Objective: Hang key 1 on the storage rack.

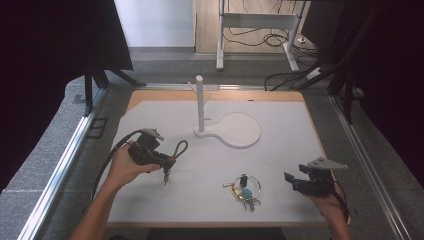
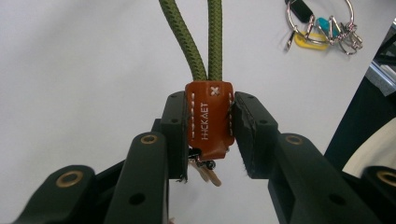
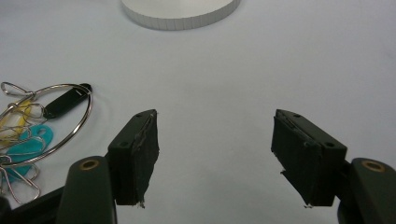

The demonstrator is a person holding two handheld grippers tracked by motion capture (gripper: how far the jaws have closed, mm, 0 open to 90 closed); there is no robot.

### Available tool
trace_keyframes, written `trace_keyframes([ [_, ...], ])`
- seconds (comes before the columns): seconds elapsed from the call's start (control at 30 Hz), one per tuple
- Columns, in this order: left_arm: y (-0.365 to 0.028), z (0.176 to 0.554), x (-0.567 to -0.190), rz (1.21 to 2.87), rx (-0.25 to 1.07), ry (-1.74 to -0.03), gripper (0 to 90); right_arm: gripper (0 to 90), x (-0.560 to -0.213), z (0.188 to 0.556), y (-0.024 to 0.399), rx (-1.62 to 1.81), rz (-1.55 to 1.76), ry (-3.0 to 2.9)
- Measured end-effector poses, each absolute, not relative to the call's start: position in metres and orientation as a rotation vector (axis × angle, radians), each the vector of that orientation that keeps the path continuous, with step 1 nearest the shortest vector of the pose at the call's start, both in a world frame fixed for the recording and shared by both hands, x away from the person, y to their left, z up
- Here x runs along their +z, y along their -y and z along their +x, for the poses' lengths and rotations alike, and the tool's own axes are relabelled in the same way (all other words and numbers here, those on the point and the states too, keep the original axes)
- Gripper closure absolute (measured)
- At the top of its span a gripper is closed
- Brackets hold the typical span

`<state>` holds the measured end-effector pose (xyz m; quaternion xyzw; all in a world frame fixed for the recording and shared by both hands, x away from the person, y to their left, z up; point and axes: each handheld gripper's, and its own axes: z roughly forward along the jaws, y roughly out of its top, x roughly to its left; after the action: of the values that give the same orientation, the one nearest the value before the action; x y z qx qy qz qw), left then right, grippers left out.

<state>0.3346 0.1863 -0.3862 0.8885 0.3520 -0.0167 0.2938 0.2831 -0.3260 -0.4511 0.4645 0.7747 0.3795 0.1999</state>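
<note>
The room lay dark at both sides, with a grey floor, loose cables and the white legs of a desk at twelve o'clock beyond the table (image 1: 310, 107). A white mat (image 1: 280, 165) covered most of the wooden tabletop. On it, near the far centre, stood a white stand (image 1: 235, 131), a round base with an upright post (image 1: 200, 102) bearing thin side pegs. At about five o'clock from the stand lay a key ring (image 1: 244, 189) (image 2: 322, 25) (image 3: 42, 123) with yellow, teal and black tags, well apart from both tools. The left gripper (image 1: 167, 162) (image 2: 211, 123), at eight o'clock from the stand, was clamped tight on the lanyard (image 1: 179, 148) (image 2: 205, 37), pinching its orange leather tag (image 2: 209, 119), from which an olive cord loop ran out and small metal parts hung below. The tag's white stamped letters seemed to read "HICKAET". The right gripper (image 1: 289, 180) (image 3: 215, 149), at four o'clock near the mat's edge, held its jaws wide apart with nothing between them, just beside the key ring.
</note>
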Motion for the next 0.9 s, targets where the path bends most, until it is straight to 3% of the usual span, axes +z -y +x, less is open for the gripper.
trace_keyframes([
  [0.9, -0.188, 0.350, -0.355, 2.350, -0.028, -0.907, 67.2, 31.6, -0.451, 0.283, 0.324, 1.041, 1.295, -2.171],
])
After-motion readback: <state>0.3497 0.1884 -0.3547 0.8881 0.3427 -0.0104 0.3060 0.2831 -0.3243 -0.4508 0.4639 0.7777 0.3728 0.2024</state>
